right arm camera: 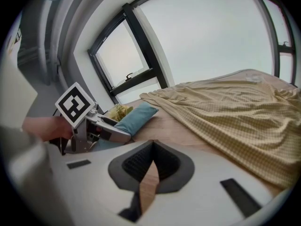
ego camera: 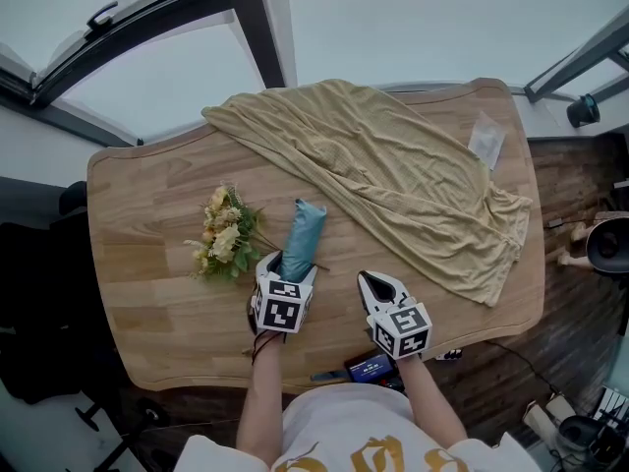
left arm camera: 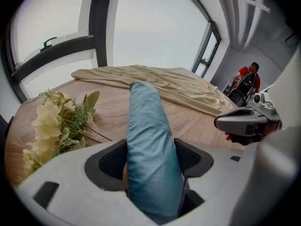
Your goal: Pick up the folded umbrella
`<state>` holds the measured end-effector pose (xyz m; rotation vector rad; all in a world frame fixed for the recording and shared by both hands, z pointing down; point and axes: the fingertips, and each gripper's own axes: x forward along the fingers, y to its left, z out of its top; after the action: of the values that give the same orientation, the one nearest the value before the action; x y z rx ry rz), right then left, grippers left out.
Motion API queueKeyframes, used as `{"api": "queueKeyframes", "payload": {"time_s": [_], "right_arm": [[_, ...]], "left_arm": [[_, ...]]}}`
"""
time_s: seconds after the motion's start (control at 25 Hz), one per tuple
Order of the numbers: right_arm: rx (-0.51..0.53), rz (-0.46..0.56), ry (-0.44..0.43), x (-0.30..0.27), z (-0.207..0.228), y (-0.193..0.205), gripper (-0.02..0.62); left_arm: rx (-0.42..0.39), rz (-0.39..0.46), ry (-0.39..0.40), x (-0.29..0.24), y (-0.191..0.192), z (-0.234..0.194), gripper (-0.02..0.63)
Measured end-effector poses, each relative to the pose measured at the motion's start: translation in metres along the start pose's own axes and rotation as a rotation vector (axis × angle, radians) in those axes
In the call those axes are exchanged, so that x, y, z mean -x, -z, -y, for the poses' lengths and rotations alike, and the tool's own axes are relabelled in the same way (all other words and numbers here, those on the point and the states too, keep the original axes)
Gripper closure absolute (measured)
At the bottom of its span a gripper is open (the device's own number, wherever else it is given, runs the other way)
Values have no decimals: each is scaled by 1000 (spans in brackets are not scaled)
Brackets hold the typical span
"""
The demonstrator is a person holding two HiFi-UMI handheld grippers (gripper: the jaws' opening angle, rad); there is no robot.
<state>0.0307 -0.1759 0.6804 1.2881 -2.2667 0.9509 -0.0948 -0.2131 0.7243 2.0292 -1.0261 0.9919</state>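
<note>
The left hand-held gripper (ego camera: 290, 266) has its jaws wide apart around the near end of the folded umbrella (ego camera: 303, 236). The umbrella lies toward the near edge of the bench (ego camera: 147, 293). Just beside it, the right hand-held gripper (ego camera: 379, 285) is closed and empty. A flower bunch (ego camera: 224, 236) lies just left of the umbrella. A tan cloth (ego camera: 393, 165) covers the bench's far right.

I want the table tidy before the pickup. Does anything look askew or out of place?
Yes. The tan checked cloth lies rumpled and slantwise across the wooden table, not spread flat. The bouquet of pale yellow flowers lies on its side beside the blue folded umbrella.
</note>
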Motion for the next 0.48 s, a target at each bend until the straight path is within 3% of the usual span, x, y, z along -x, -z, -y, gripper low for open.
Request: {"api": "queueKeyframes", "payload": {"time_s": [0.48], "right_arm": [[3, -14, -1, 1, 0, 8, 584]], "left_arm": [[-21, 22, -85, -7, 3, 2, 293]]}}
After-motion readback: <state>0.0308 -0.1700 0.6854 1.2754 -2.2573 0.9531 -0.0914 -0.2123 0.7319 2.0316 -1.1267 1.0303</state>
